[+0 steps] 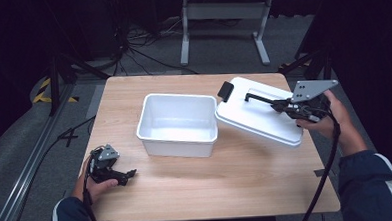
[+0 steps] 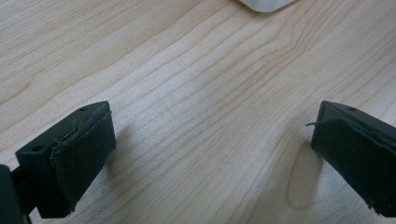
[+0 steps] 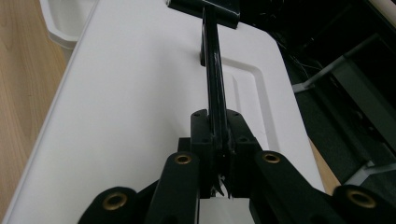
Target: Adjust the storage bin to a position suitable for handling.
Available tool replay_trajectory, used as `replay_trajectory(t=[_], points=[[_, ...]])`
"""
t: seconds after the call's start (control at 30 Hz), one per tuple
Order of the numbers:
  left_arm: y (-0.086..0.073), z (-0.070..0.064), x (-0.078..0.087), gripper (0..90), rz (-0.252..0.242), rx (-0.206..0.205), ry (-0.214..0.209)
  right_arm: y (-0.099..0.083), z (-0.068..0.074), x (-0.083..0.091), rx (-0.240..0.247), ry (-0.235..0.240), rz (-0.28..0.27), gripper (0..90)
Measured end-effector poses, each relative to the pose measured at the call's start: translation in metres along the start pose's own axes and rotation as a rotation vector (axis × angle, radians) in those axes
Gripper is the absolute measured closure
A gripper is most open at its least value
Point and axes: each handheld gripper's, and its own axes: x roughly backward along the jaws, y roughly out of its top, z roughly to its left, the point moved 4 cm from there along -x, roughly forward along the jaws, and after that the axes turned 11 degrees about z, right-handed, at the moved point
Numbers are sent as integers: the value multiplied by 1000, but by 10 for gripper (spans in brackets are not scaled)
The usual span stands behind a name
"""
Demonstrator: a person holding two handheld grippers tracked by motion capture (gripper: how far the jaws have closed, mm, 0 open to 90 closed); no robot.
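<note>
Sideways, right gripper (image 1: 284, 105) clamping lid handle (image 1: 257, 97)

This looks like a lab or recording studio set up for manipulation trials, not a home. A small square table with a pale wood-grain top (image 1: 222, 189) stands alone on grey carpet-like flooring (image 1: 147, 62), with dark, curtain-like black surroundings at the left and right. Loose black cables (image 1: 146, 50) trail across the floor behind the table. Farther back stands the grey metal T-shaped leg frame of a workbench (image 1: 225, 19). At the left a long grey metal floor rail (image 1: 29, 168) runs along the table, beside a patch of yellow-and-black hazard tape (image 1: 45, 92). Black tripod-like stand legs (image 1: 64, 66) rise near that tape.
</note>
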Motion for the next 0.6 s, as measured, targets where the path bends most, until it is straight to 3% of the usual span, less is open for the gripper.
replay_trajectory(t=[0.33, 0.6], points=[[0, 0, 0, 2, -2, -1, -1, -32, -4, -13, -54, -11, 42, 842], [0, 0, 0, 2, -1, -2, -1, -53, -1, -41, -92, 18, 73, 842]])
